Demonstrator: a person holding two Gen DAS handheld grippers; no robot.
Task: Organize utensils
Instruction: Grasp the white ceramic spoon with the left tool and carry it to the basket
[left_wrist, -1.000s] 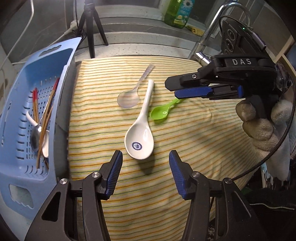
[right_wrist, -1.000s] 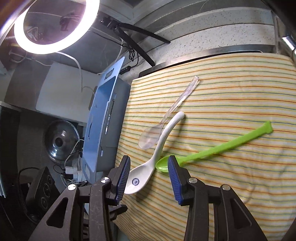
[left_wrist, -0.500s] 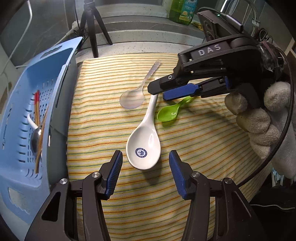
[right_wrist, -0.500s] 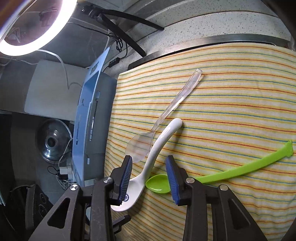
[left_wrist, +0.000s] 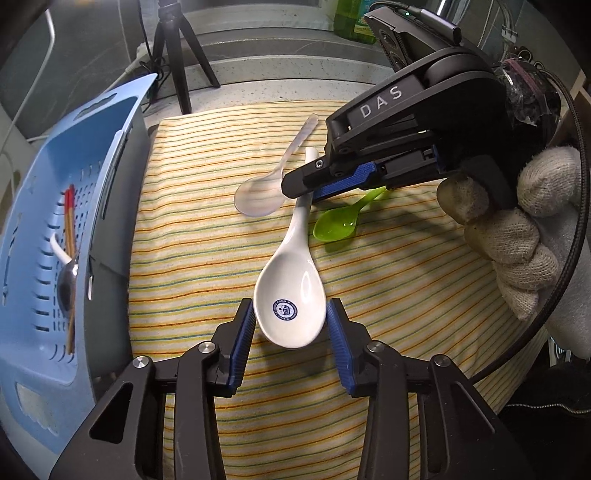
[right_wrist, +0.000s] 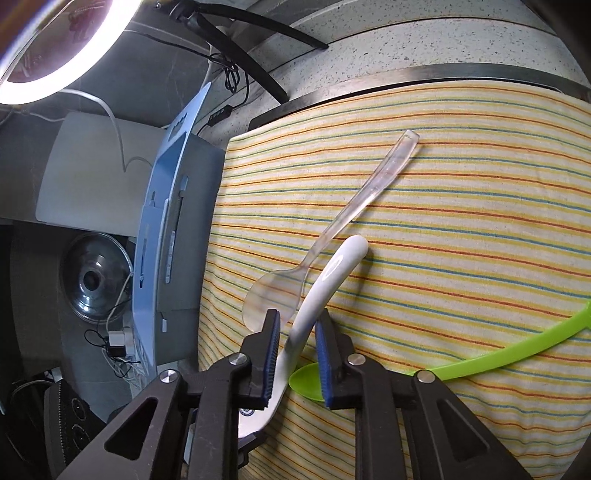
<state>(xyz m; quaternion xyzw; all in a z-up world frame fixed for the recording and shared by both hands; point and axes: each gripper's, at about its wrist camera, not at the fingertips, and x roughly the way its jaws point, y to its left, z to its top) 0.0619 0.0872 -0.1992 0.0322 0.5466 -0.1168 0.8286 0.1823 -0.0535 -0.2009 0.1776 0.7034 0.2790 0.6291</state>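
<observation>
A white ceramic soup spoon (left_wrist: 291, 291) with a blue mark in its bowl lies on the striped cloth (left_wrist: 192, 221). My left gripper (left_wrist: 290, 332) is open, its blue pads on either side of the spoon's bowl. My right gripper (right_wrist: 295, 350) is open around the same spoon's handle (right_wrist: 332, 273); it also shows in the left wrist view (left_wrist: 306, 184). A clear plastic spoon (left_wrist: 266, 188) lies left of the handle and a green plastic spoon (left_wrist: 340, 221) to its right. The blue basket (left_wrist: 40, 258) at left holds chopsticks and spoons.
A tripod (left_wrist: 177, 55) and a green bottle (left_wrist: 351, 18) stand on the counter behind the cloth. A ring light (right_wrist: 55, 48) and a pot lid (right_wrist: 92, 280) show in the right wrist view. The cloth's right and near parts are bare.
Both grippers have moved in on the white spoon. The left now straddles its bowl; the right has shifted left from the green spoon's bowl and narrowed around the white handle.
</observation>
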